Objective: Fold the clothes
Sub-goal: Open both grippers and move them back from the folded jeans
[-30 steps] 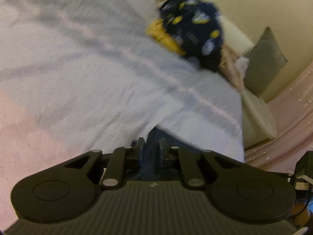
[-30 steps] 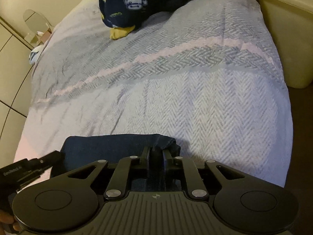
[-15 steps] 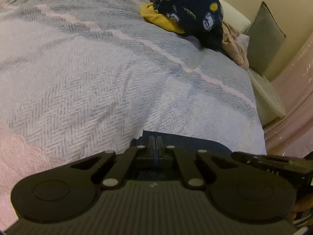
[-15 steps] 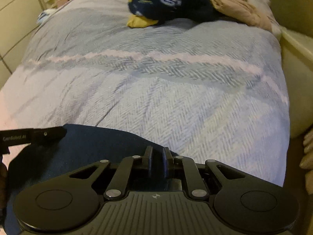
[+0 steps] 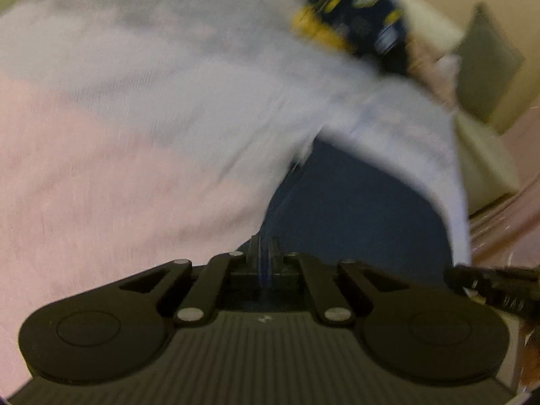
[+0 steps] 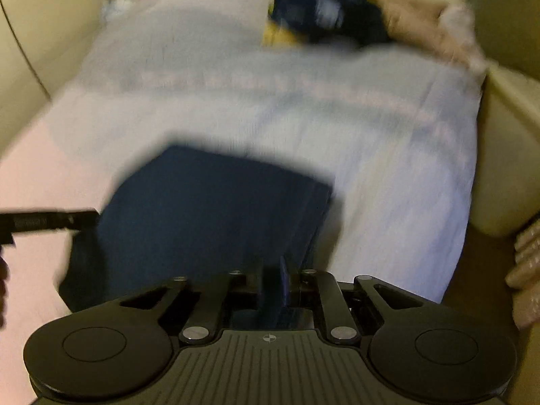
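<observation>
Pinching near corners of navy garment (image 6: 216,216): left hand-held gripper (image 5: 261,253) and right hand-held gripper (image 6: 275,280) both clamped narrow; cloth stretching toward 12 o'clock over bed (image 6: 388,128).

One navy garment (image 6: 216,222), one patterned bundle (image 6: 320,3), one bedspread (image 6: 388,128), one cushion (image 5: 486,64)

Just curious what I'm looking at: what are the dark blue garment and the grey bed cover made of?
Dark blue garment: looks like soft matte fabric, maybe denim or heavy cotton; it hangs in flat layers. Grey bed cover: seemingly woven textile with a pale stripe; blur hides the weave.
</observation>
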`<state>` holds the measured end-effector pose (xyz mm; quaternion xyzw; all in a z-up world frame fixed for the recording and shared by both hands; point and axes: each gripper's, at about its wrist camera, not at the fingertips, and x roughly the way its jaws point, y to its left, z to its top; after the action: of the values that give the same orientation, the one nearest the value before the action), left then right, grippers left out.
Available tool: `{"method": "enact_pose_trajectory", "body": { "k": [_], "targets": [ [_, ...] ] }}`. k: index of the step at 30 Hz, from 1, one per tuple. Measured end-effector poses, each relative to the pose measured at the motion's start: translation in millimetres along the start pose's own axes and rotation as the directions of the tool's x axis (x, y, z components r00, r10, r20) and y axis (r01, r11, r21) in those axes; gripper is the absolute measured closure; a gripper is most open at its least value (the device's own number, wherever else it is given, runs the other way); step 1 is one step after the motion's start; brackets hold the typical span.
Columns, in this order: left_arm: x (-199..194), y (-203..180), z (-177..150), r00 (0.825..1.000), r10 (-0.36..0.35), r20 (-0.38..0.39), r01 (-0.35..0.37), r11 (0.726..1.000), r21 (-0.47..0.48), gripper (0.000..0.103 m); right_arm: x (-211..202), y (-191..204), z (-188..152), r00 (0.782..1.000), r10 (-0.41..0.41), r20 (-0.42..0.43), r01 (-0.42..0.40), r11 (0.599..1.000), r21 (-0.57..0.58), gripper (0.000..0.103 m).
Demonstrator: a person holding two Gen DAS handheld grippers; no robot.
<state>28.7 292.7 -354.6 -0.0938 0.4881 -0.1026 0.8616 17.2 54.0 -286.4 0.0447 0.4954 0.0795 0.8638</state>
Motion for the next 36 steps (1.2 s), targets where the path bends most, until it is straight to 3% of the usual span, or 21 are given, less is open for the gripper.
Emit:
{"method": "enact_pose_trajectory", "body": {
  "k": [3,6,8,10,12,14,15,19,25,36],
  "targets": [
    [3,-8,5,0.999,0.053,-0.003,-0.053,0.998,0.022,0.101,22,1,-1,0.999,-0.008,-0.040,0.008,1.000,0.017,0.091],
    [-30,-24,8,0.995,0.095,-0.015,-0.094,0.994,0.060,0.099,-13,1,2,1.000,0.010,-0.012,-0.009,0.998,0.063,0.091],
    [-56,-29,2,0.991,0.124,-0.054,-0.122,0.992,0.039,0.098,-38,2,-6,0.999,0.020,-0.037,-0.017,0.996,0.084,0.090],
    [-87,-37,-8,0.985,0.144,-0.093,-0.144,0.990,0.011,0.087,-61,4,-19,0.997,0.020,-0.081,-0.010,0.994,0.112,0.087],
    [-116,-46,-21,0.981,0.153,-0.120,-0.155,0.988,-0.014,0.082,-81,9,-32,0.995,0.009,-0.102,0.003,0.992,0.124,0.074],
    [-143,-56,-35,0.976,0.163,-0.141,-0.169,0.985,-0.028,0.080,-102,14,-44,0.992,0.000,-0.124,0.017,0.991,0.135,0.052],
    [-155,-61,-42,0.975,0.167,-0.150,-0.173,0.985,-0.027,0.079,-112,17,-50,0.991,-0.005,-0.134,0.024,0.990,0.140,0.051],
    [-198,-85,-64,0.970,0.176,-0.167,-0.177,0.984,0.006,0.076,-157,35,-56,0.994,-0.018,-0.106,0.030,0.993,0.115,0.050],
    [-266,-120,-78,0.977,0.199,-0.076,-0.189,0.974,0.123,0.067,-225,63,-66,0.997,-0.035,-0.065,0.040,0.996,0.078,0.050],
    [-324,-145,-97,0.981,0.195,0.000,-0.191,0.964,0.184,0.063,-275,86,-96,0.998,-0.013,-0.060,0.017,0.998,0.061,0.050]
  ]
}}
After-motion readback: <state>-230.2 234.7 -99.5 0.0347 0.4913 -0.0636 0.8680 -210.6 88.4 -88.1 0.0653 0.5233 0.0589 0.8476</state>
